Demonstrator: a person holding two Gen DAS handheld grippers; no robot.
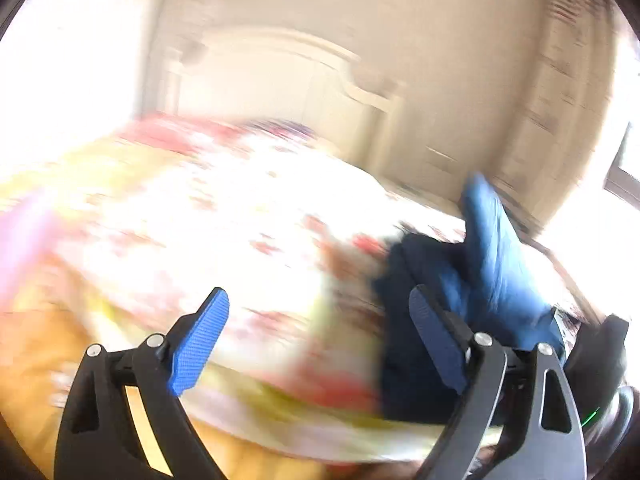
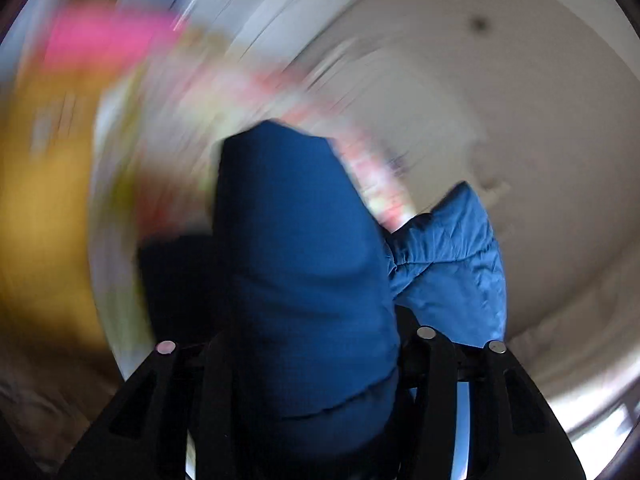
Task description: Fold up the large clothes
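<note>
A blue padded garment (image 2: 304, 264) fills the middle of the blurred right wrist view, bunched between the black fingers of my right gripper (image 2: 304, 344), which is shut on it and holds it up in the air. The same blue garment (image 1: 492, 256) shows at the right of the left wrist view, raised over the bed's near corner. My left gripper (image 1: 320, 332) is open and empty, its blue pads (image 1: 200, 344) wide apart, above the edge of the floral bed (image 1: 240, 216).
The bed has a white and red flowered cover and a cream headboard (image 1: 288, 76) at the back. A pale wardrobe (image 1: 560, 112) stands to the right. Orange wooden floor (image 1: 36, 352) lies to the left of the bed. A pink item (image 2: 104, 36) is blurred.
</note>
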